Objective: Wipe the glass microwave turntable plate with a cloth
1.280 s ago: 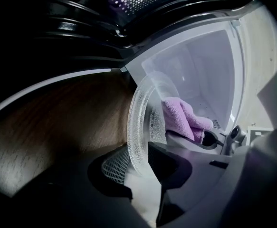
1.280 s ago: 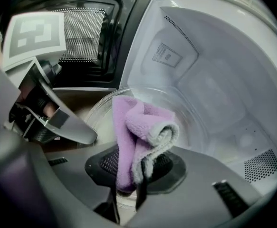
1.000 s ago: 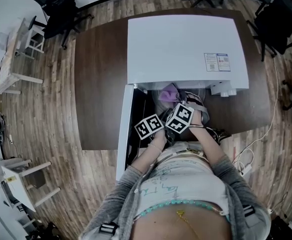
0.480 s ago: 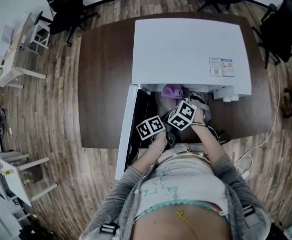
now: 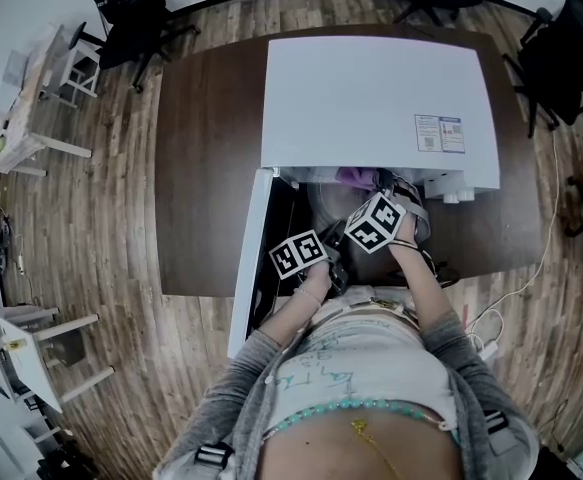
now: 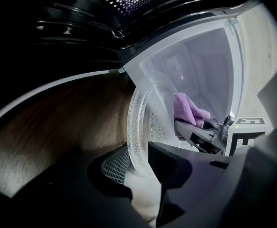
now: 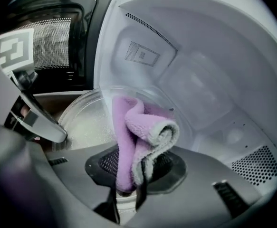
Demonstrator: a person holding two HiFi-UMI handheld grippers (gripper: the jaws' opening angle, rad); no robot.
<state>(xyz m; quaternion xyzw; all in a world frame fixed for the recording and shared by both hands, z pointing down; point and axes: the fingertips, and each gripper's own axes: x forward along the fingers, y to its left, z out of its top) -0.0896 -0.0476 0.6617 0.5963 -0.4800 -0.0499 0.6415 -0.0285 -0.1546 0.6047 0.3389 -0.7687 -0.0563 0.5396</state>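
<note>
The glass turntable plate (image 6: 148,122) is held on edge at the open mouth of the microwave (image 5: 371,98), at twelve o'clock from the person. Its rim is clamped between the part-open jaws of the left gripper (image 6: 138,166), apparently so that its face is presented for wiping. The folded purple cloth (image 7: 138,127) is pinched tight in the nearly closed jaws of the right gripper (image 7: 131,175) and appears to be laid against the plate's face, toward three o'clock in the left gripper view. The door (image 5: 251,258) is swung out at nine o'clock, so both grippers are given room.
</note>
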